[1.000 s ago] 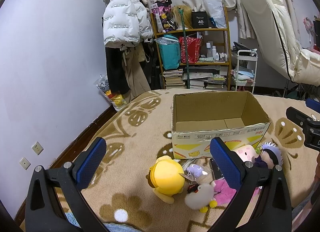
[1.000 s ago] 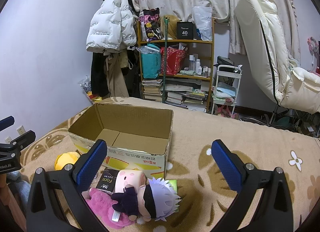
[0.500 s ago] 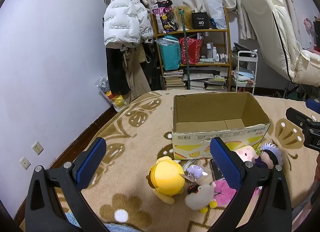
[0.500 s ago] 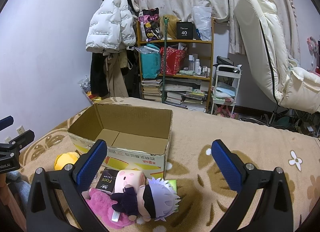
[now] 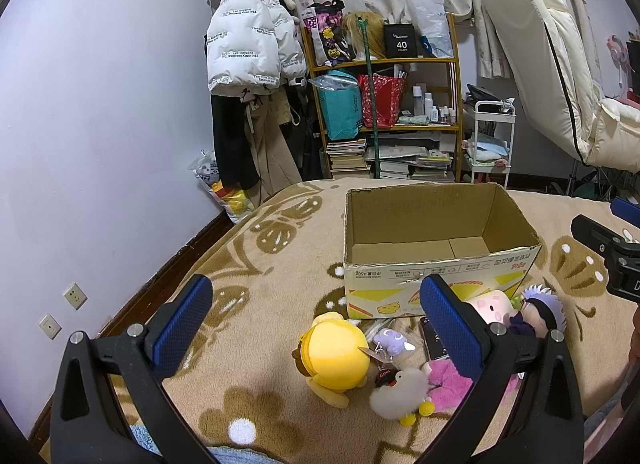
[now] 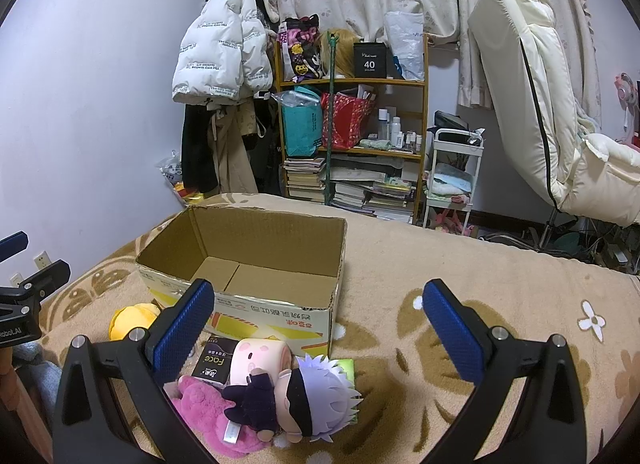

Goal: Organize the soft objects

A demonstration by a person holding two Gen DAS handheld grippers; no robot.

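Nothing is packed yet: the cardboard box [image 5: 436,240] sits empty on the blanketed bed [image 6: 460,276]. The plush toys [image 5: 336,356] lie piled at its 6 o'clock side. Left gripper [image 5: 316,320] and right gripper [image 6: 316,324] hover, jaws wide, empty.

A tan blanket [image 5: 280,264] with brown flower prints is spread over the bed. An open cardboard box [image 5: 436,264] is set on it, far side. Right in front, a yellow plush [image 5: 336,356], white chick [image 5: 400,388], pink plush [image 6: 204,412] and white-haired doll [image 6: 316,396] are piled together.
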